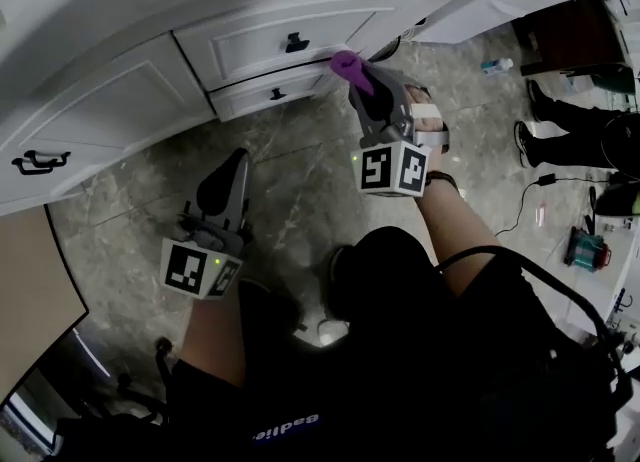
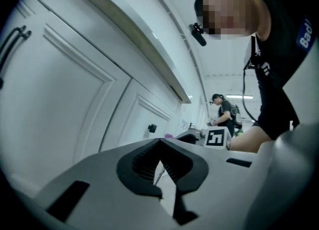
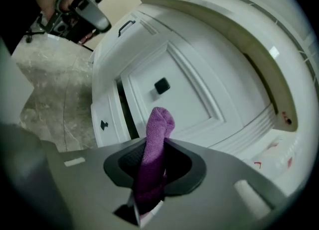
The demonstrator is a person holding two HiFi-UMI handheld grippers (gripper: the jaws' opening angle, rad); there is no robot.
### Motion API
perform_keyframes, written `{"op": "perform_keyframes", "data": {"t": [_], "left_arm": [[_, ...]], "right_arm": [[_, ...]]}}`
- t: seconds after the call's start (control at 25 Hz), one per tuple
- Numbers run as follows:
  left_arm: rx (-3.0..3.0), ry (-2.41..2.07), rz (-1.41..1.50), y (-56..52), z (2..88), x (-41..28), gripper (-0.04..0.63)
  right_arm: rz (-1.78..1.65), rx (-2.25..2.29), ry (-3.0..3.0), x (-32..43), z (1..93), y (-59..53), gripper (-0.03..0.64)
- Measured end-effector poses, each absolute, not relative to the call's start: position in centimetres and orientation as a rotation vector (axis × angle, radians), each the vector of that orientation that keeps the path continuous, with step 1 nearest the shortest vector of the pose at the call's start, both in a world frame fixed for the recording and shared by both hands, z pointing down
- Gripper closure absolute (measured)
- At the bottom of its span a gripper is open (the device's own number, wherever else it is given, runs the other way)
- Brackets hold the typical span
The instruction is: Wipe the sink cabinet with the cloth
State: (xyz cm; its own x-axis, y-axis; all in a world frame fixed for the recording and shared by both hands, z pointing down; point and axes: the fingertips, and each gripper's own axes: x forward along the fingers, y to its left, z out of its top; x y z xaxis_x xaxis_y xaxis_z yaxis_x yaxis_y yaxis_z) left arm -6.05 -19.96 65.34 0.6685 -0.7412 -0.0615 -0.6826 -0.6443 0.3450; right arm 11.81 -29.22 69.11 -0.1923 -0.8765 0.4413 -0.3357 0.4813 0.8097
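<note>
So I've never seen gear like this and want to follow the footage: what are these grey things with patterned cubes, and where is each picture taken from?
There is no robot here. A person holds a grey two-jaw gripper in each hand, and the patterned cubes are part of those grippers. The head view comes from a camera on the person's head, looking down at the grey stone-look floor and the white sink cabinet with black handles. The other two views come from a camera riding on each gripper, looking along its jaws. The right gripper is shut on a purple fluffy cloth, held up close to the cabinet's drawer fronts. The left gripper is shut with nothing in it, lower down above the floor.
</note>
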Motion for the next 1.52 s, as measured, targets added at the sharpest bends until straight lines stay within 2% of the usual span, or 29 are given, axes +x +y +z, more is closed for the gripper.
{"op": "perform_keyframes", "data": {"t": [0.16,0.36,0.76,1.0,1.2,1.52], "left_arm": [[2.557,-1.137,-0.118,-16.5,61.6,-7.5,0.606],[2.438,-1.182,-0.059,-13.3,53.7,-9.5,0.606],[2.498,-1.046,0.058,-7.1,31.2,-4.0,0.606],[2.566,-0.993,0.082,-3.9,19.7,-1.5,0.606],[2.502,-0.969,0.041,-1.5,13.9,-0.4,0.606],[2.564,-0.828,0.062,1.4,8.1,3.3,0.606]], "right_arm": [[-0.636,1.014,-1.812,10.8,63.5,-25.7,0.538],[-0.498,0.972,-1.848,11.8,56.7,-21.1,0.538],[-0.268,1.003,-2.006,11.6,35.9,-13.2,0.538],[0.051,1.036,-2.115,13.1,27.6,-7.4,0.538],[0.414,1.051,-2.205,13.2,24.7,-3.7,0.538],[0.445,0.945,-2.429,10.0,17.8,-1.5,0.538]]}}
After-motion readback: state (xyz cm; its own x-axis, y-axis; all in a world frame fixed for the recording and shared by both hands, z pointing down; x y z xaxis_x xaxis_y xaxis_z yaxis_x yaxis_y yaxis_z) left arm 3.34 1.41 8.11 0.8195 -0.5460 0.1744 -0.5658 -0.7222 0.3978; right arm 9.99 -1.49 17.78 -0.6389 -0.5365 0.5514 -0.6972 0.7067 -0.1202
